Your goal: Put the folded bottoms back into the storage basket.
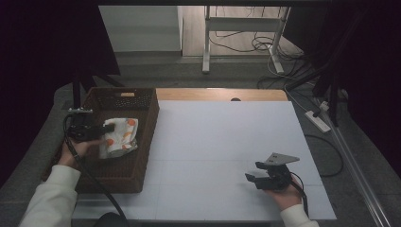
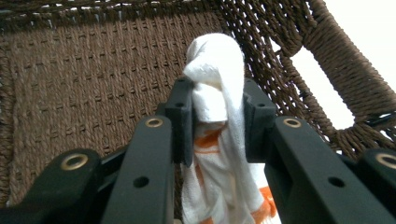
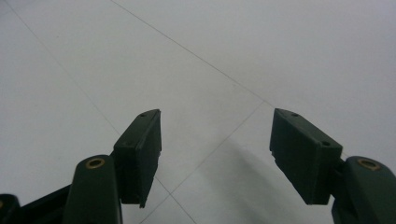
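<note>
The left gripper (image 2: 218, 121), its jaws clamped on a bunched fold, holds one white cloth with orange spots (image 1: 119, 137) inside a single dark brown woven basket (image 1: 146, 135) at the left edge of a white table (image 1: 227, 142). The right gripper (image 3: 215, 154), jaws spread wide and holding nothing, sits low over the bare tabletop near the person's right hand (image 1: 286, 194). One cloth, one basket, two grippers; no legible writing appears anywhere.
</note>
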`<action>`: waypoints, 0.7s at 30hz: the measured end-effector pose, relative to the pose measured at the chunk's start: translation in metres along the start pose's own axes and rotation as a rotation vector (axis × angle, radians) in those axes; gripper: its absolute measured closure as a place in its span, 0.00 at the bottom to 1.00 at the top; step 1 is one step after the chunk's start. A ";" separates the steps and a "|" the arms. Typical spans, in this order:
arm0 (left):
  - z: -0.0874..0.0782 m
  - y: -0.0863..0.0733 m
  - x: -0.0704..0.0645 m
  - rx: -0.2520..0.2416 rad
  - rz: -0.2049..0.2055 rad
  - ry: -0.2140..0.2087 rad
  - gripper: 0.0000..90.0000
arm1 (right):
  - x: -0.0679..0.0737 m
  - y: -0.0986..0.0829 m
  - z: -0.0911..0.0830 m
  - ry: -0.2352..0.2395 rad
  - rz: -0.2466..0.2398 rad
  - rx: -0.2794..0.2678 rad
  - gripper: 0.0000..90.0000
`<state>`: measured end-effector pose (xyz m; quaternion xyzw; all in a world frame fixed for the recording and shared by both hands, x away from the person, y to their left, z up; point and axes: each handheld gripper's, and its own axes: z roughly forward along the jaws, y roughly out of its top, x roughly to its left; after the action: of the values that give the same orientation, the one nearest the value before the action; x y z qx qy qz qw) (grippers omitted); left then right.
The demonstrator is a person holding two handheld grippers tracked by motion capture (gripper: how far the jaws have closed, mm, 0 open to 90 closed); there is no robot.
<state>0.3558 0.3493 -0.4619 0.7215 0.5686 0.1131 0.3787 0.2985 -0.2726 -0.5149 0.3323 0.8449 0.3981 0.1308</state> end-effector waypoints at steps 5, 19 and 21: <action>0.003 0.001 0.001 0.011 0.008 0.017 0.77 | 0.000 0.000 0.000 -0.001 -0.001 -0.001 0.38; 0.011 0.004 0.001 0.052 0.032 0.069 0.74 | 0.000 0.000 0.001 0.002 -0.003 0.003 0.38; 0.012 0.004 0.002 0.054 0.032 0.074 0.74 | 0.001 0.000 0.001 0.002 -0.005 0.004 0.38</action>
<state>0.3668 0.3455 -0.4675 0.7357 0.5736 0.1302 0.3358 0.2984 -0.2715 -0.5156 0.3302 0.8466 0.3967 0.1300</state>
